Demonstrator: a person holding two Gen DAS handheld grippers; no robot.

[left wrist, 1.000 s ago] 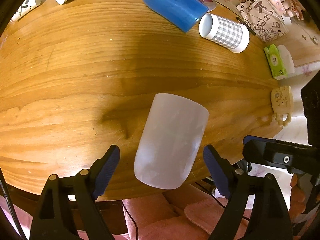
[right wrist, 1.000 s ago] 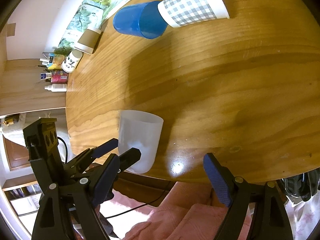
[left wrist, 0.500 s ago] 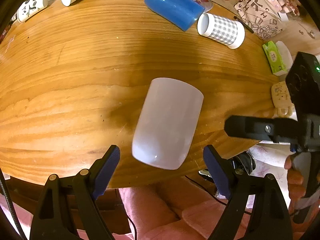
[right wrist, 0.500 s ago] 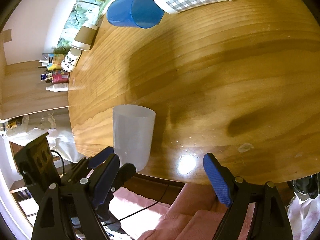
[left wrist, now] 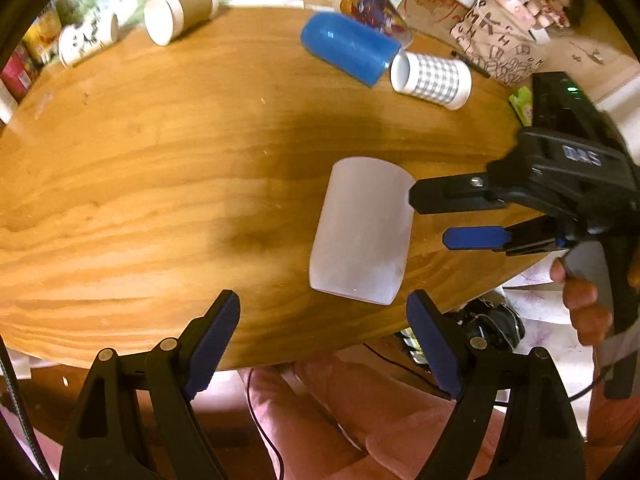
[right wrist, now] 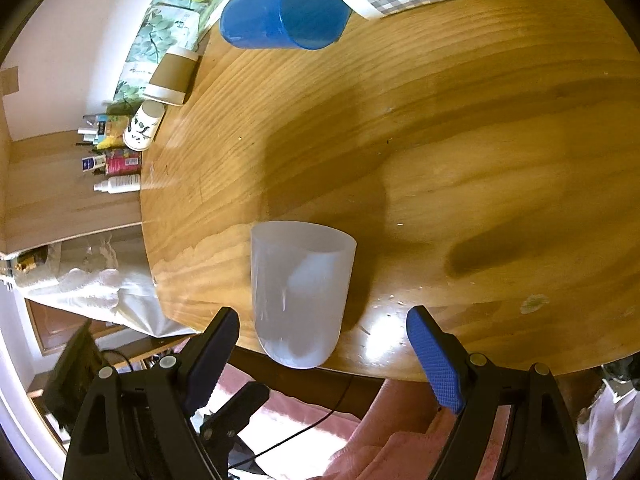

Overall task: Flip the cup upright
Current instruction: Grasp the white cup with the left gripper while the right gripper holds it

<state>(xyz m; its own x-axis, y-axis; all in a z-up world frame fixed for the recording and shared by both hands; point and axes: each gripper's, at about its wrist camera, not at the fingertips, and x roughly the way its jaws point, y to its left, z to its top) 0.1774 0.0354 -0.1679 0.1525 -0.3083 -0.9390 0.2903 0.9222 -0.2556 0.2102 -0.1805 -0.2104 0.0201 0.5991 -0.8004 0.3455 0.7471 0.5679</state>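
The frosted white cup (left wrist: pixel 362 230) lies on its side near the near edge of the wooden worktop (left wrist: pixel 160 168), rim toward the far side. The left claw (left wrist: pixel 323 344) has its fingers apart and holds nothing; it sits just short of the cup's base. The right claw (right wrist: pixel 323 354) is likewise spread and empty, with the cup (right wrist: pixel 300 292) between and beyond its fingers. A blue cup (left wrist: pixel 348 54) and a checked cup (left wrist: pixel 432 80) lie far back.

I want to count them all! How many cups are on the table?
6: frosted cup near the front edge, blue cup, checked cup, printed cup behind, brown cup, and black-and-white cup. Others may be hidden.
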